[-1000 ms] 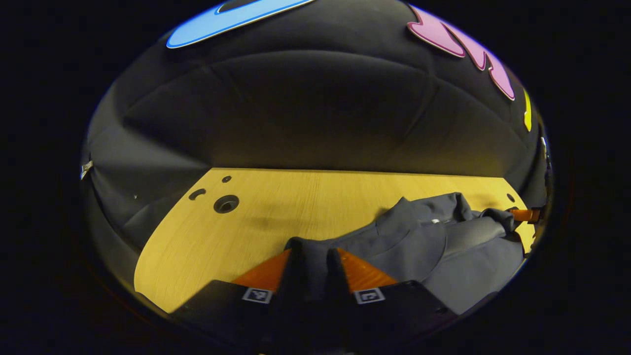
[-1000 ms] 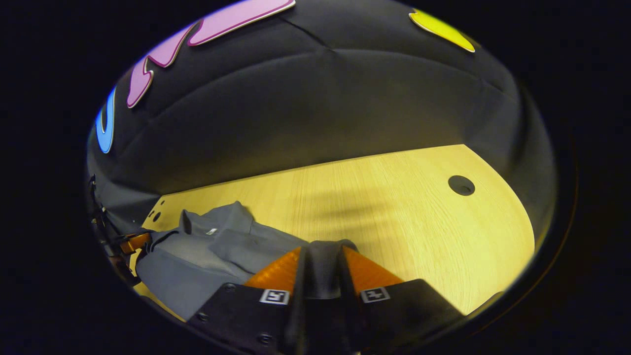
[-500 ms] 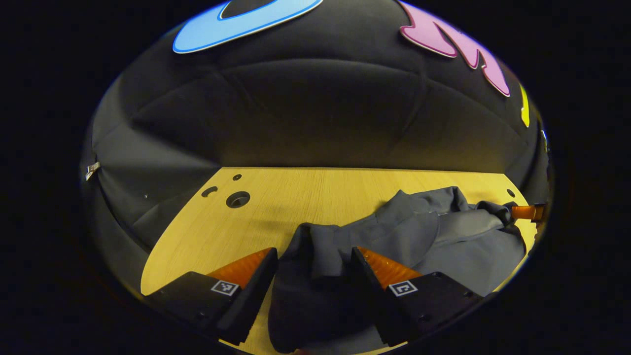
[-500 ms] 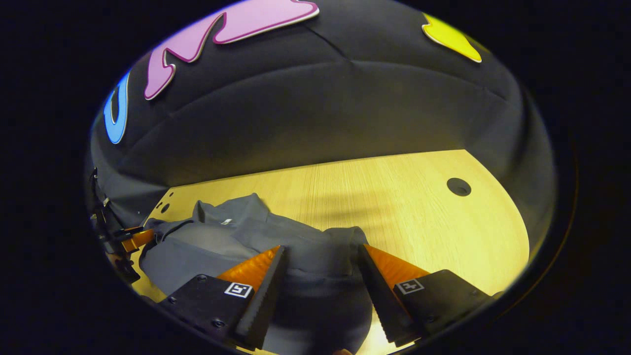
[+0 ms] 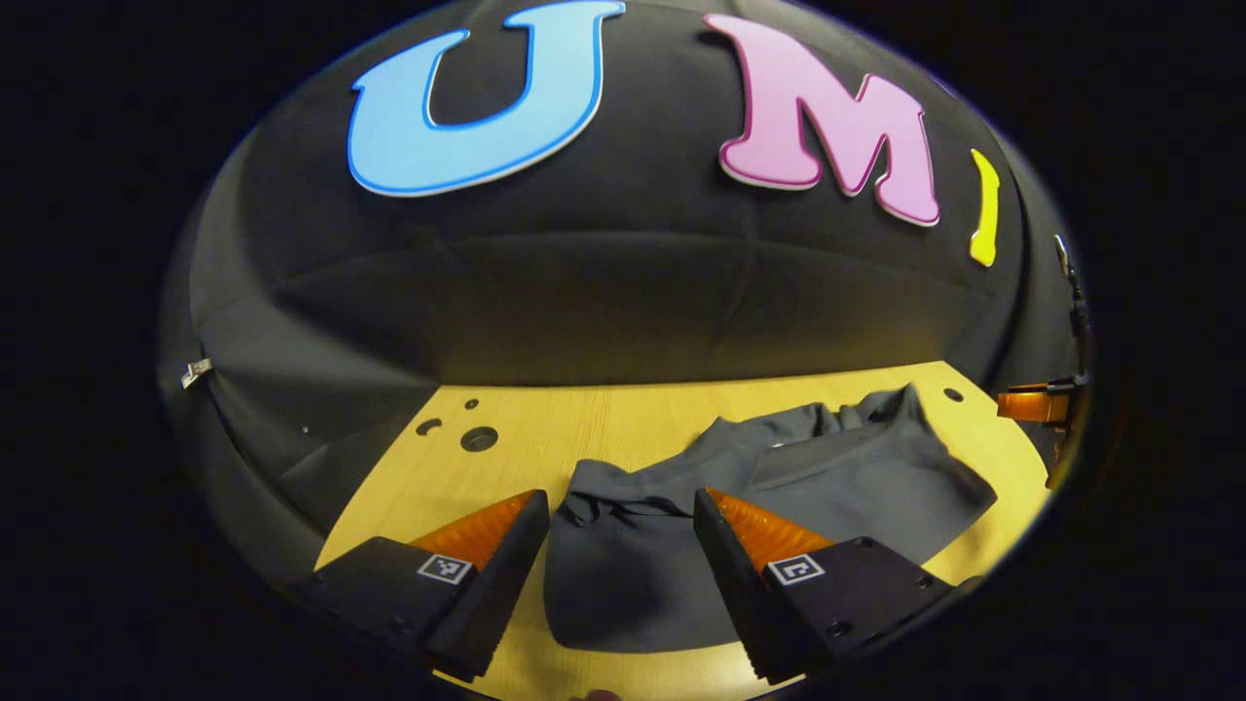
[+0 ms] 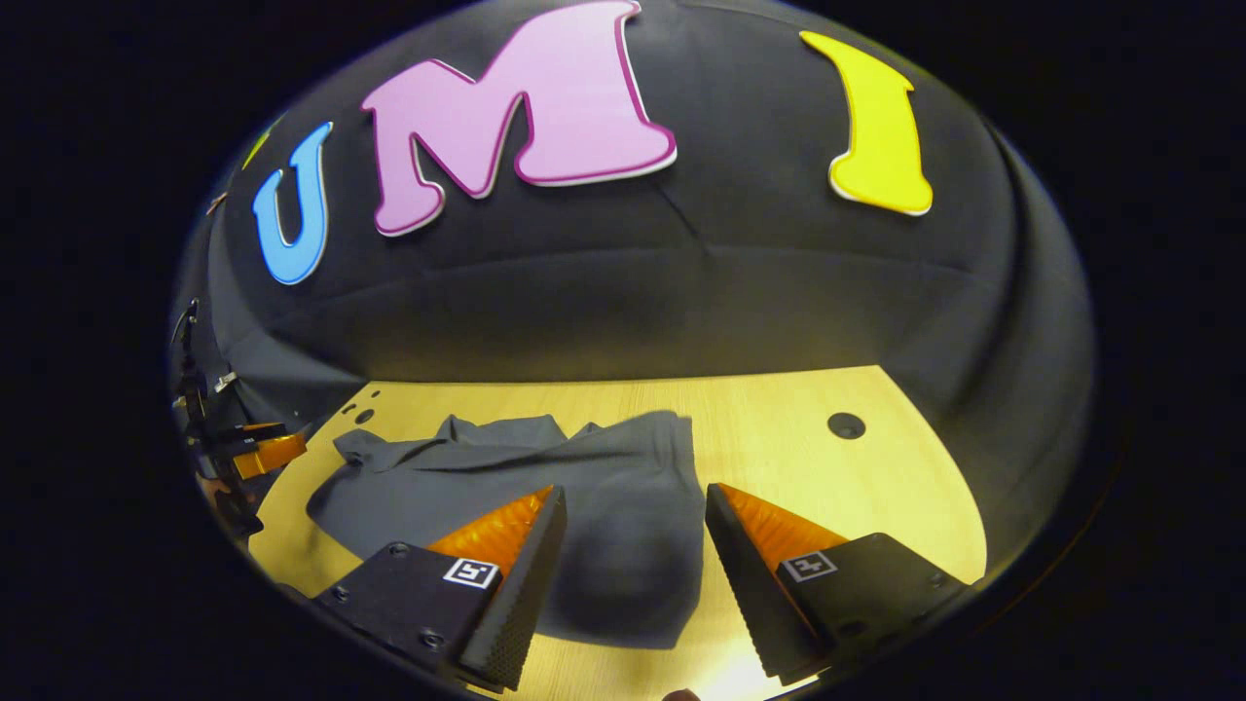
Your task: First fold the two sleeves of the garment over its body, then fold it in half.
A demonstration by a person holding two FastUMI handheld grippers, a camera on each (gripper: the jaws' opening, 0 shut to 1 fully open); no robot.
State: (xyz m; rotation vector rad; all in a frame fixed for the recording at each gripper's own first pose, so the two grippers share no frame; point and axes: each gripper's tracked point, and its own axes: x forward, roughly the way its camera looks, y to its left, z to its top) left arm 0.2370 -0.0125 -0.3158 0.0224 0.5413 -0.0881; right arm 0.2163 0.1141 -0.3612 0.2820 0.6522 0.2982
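Note:
A dark grey garment (image 5: 779,487) lies folded in a loose heap on the wooden table (image 5: 604,428). In the left gripper view my left gripper (image 5: 621,506) is open above the garment's near left part, with nothing held between its fingers. In the right gripper view the same garment (image 6: 545,487) spreads to the left, and my right gripper (image 6: 631,501) hangs open above its right end. The left gripper (image 6: 255,454) also shows far off at the left edge of that view, and the right gripper (image 5: 1034,403) at the right edge of the left gripper view.
The table has round holes at its back left (image 5: 478,438) and back right (image 6: 846,424). The black cloth wall rises right behind the table. Bare wood lies left of the garment in the left gripper view and right of it in the right gripper view.
One second ago both grippers were shut on the garment's cloth. They opened, let it drop, and have since lifted and drawn back; the garment now lies lower and flatter.

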